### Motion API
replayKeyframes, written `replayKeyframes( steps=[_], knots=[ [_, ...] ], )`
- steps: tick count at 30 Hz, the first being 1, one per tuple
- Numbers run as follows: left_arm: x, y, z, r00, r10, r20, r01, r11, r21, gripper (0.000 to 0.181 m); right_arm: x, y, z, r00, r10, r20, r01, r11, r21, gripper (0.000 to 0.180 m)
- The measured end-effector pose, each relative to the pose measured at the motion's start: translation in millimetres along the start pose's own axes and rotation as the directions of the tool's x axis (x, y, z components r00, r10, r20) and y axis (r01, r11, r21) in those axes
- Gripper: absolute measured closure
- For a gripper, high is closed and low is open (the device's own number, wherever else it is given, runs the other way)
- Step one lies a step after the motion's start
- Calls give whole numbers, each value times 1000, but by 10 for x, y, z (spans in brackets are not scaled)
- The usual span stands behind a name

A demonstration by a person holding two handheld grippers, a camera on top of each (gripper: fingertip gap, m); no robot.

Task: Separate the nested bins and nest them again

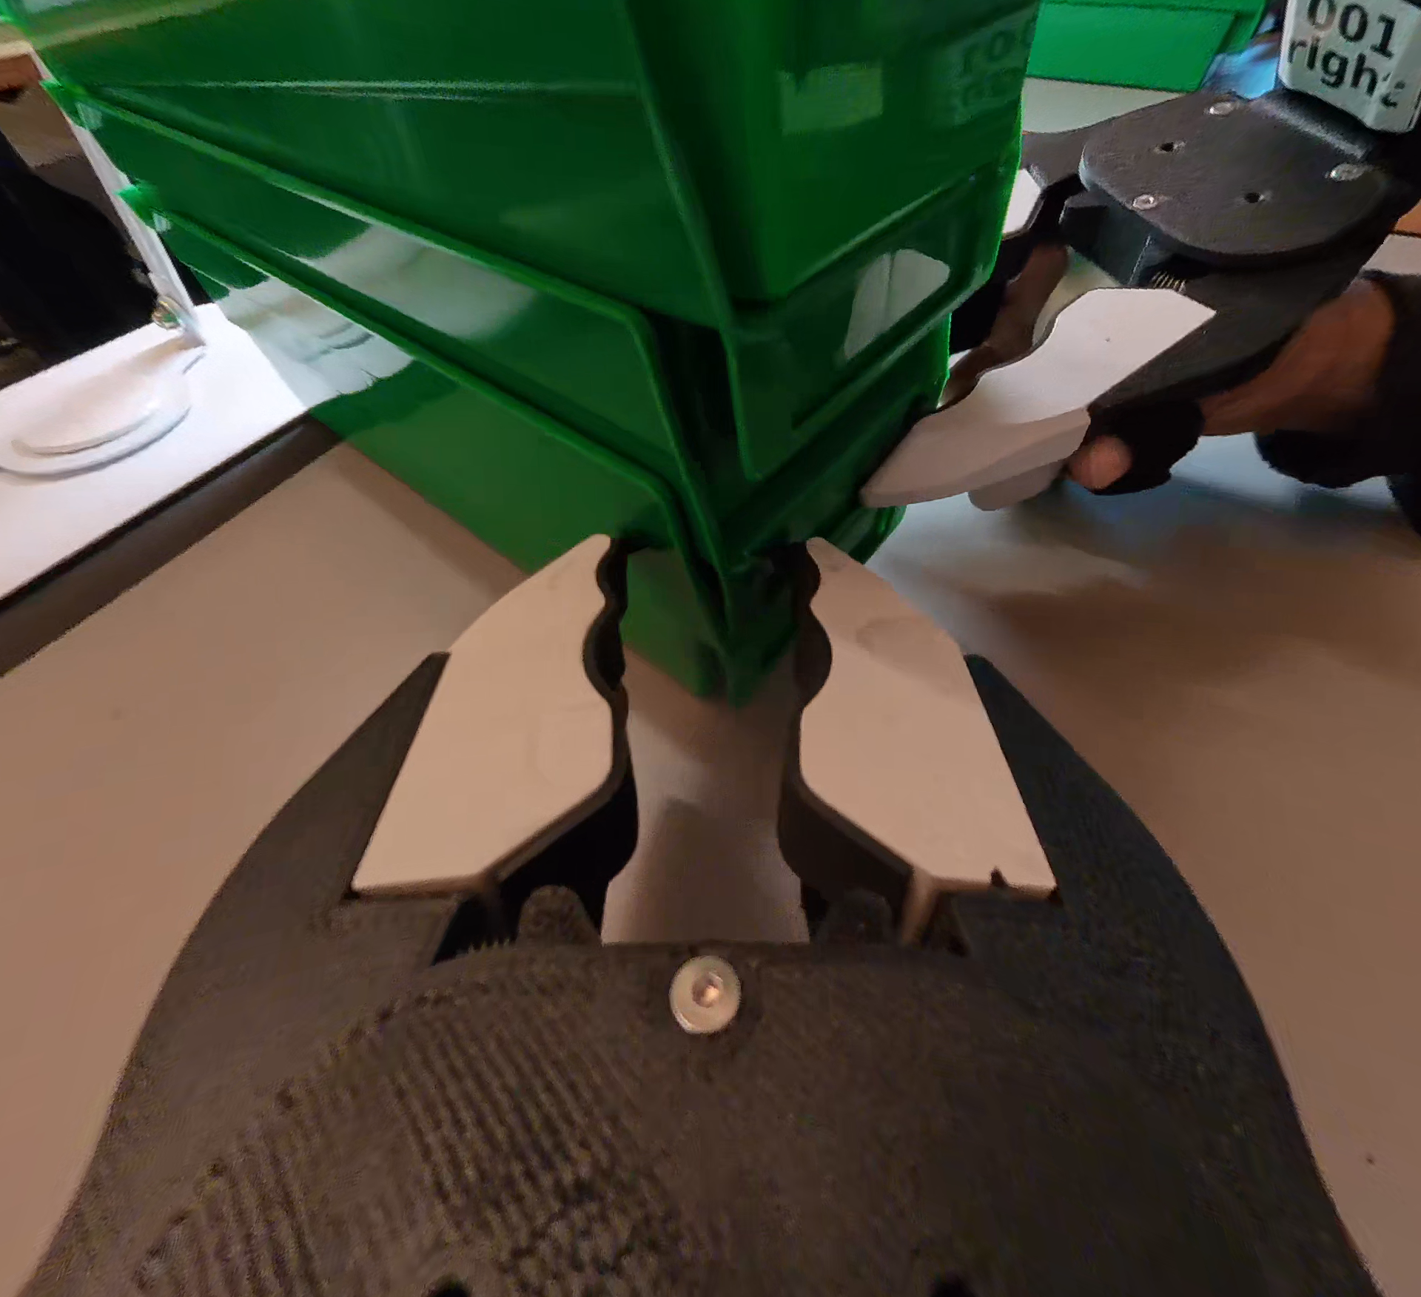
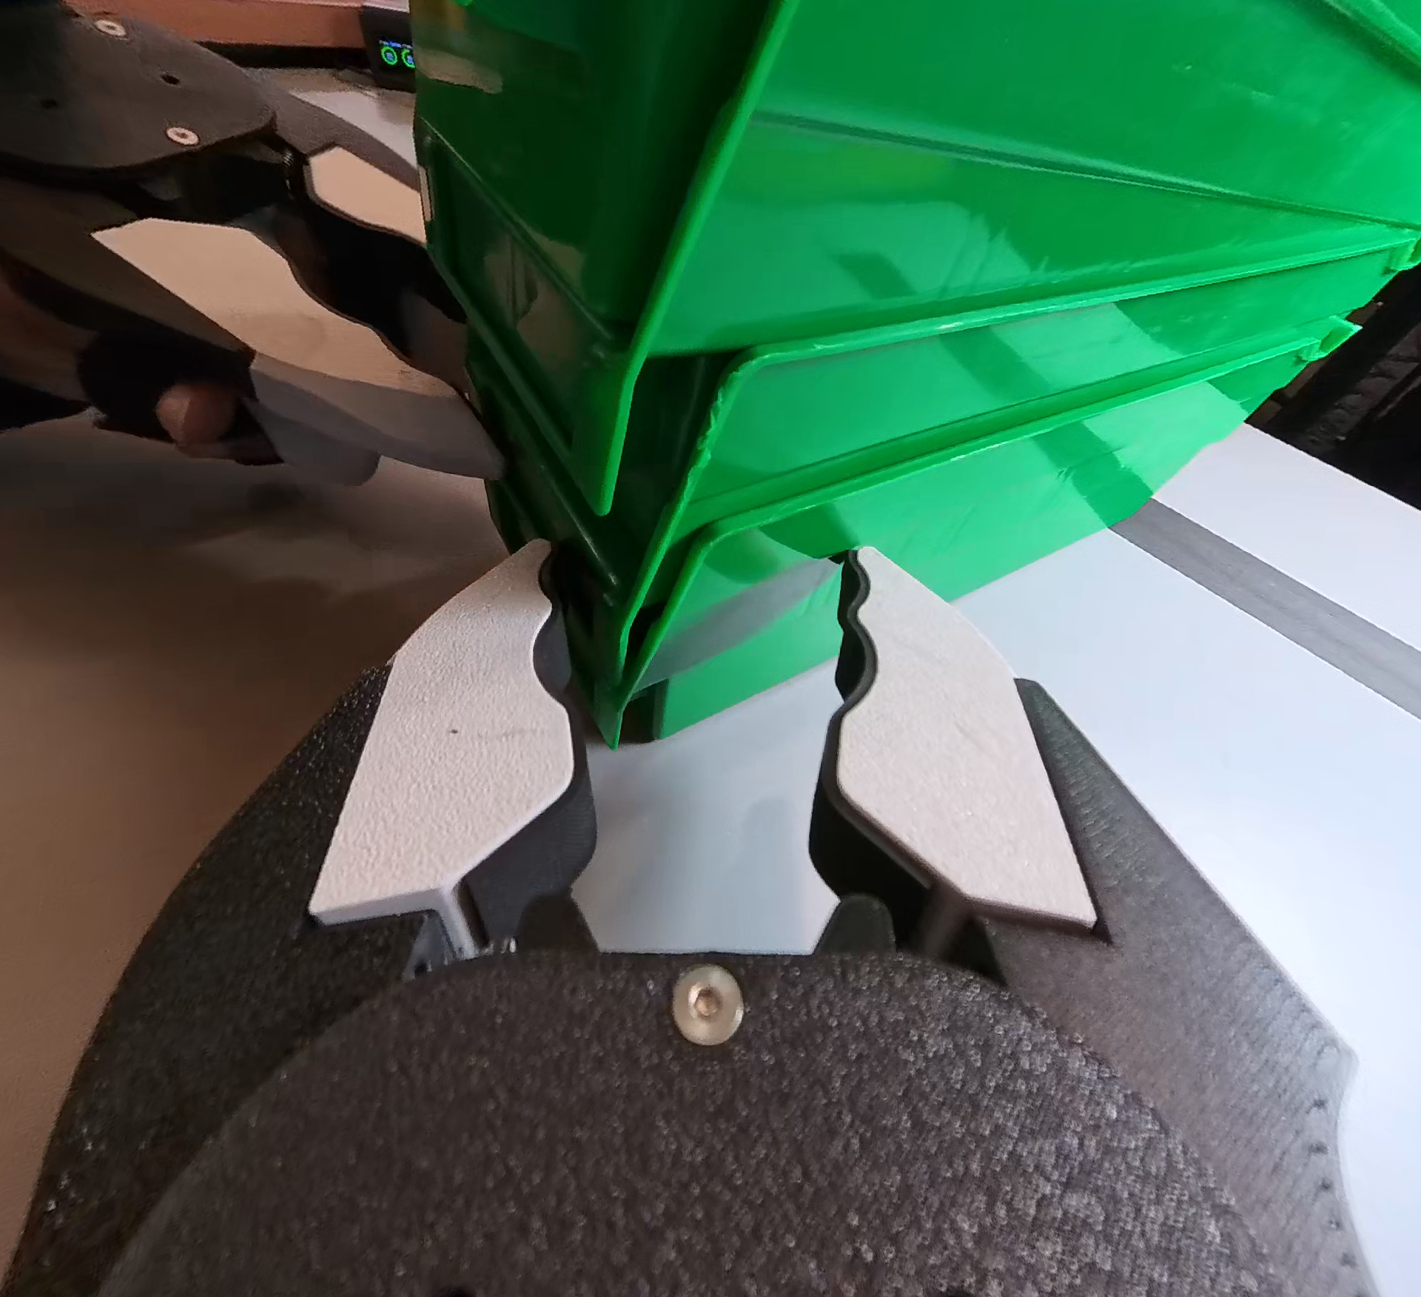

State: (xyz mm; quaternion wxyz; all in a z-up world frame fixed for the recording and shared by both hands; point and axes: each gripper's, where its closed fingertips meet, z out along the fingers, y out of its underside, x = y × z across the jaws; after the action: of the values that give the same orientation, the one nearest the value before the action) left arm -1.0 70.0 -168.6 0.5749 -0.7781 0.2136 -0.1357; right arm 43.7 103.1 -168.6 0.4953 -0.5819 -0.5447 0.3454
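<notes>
Left gripper (image 1: 711, 560) nearest lens, fingers narrowed around lower corner of nested green bins (image 1: 538, 184); both pads touching green plastic. Bins nested, rims stepped, upper ones tilted, filling 12 o'clock above the fingers; bottom one resting on grey table (image 1: 231, 683). Right gripper (image 2: 696, 568) clamped on another corner of same stack (image 2: 1000, 261), seen in left wrist view at 3 o'clock (image 1: 915, 445), held by gloved hand (image 1: 1146, 441). White strip with clear stand at 9 o'clock (image 1: 100, 414).
</notes>
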Motion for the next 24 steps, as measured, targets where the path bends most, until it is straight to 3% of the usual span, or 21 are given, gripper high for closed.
replayKeyframes(
  steps=[16,24],
  knots=[
    [193,216,-732,1000,8,29,-7,1000,-30,146,-698,-125,96,989,-54,136,51,998,23,111],
    [131,241,-805,999,5,47,-4,1000,-25,146,-741,-154,182,988,-48,144,46,999,22,111]
  ],
)
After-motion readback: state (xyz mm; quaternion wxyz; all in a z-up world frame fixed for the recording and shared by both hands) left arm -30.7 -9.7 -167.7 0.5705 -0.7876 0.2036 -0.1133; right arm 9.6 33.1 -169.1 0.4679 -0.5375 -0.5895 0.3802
